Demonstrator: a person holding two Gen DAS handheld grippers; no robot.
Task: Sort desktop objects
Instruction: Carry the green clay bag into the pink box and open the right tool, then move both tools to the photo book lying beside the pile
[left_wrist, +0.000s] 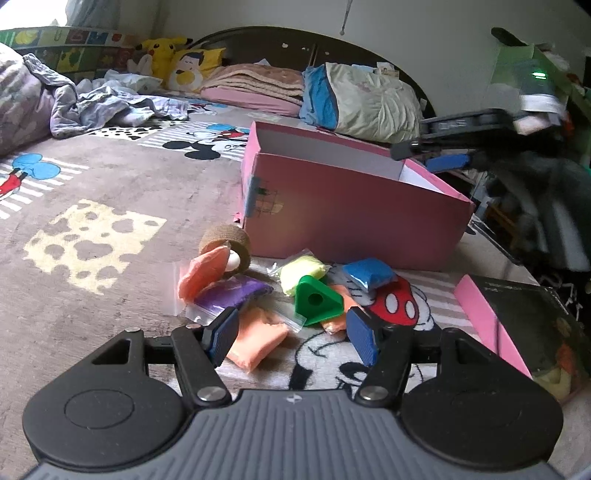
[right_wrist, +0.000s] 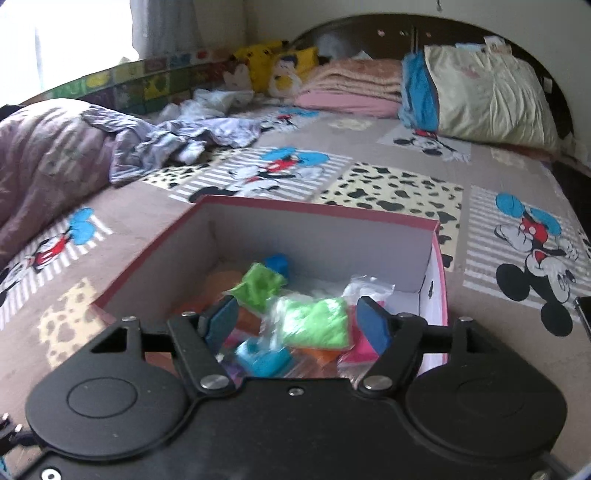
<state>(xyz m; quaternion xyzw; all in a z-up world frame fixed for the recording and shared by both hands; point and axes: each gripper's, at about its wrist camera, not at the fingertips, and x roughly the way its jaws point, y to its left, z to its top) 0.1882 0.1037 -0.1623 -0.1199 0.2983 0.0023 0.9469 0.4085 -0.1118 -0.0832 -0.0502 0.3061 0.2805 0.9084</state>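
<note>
A pink box (left_wrist: 351, 206) stands open on the bed. In front of it lie clay bags: orange (left_wrist: 201, 271), purple (left_wrist: 231, 293), yellow (left_wrist: 301, 273), blue (left_wrist: 369, 273), a peach one (left_wrist: 258, 341), plus a green triangular mould (left_wrist: 317, 301) and a brown tape roll (left_wrist: 231, 247). My left gripper (left_wrist: 293, 339) is open and empty, low over these bags. My right gripper (right_wrist: 299, 325) is open above the box (right_wrist: 321, 221), which holds green bags (right_wrist: 317, 323), a blue bag (right_wrist: 277, 262) and other coloured bags. The right gripper also shows in the left wrist view (left_wrist: 428, 153), over the box's far corner.
A black and pink box (left_wrist: 517, 328) lies right of the pile. Pillows (right_wrist: 487, 96), folded blankets (right_wrist: 354, 88), a Pikachu toy (left_wrist: 162, 55) and crumpled clothes (right_wrist: 192, 136) lie at the head and left of the bed.
</note>
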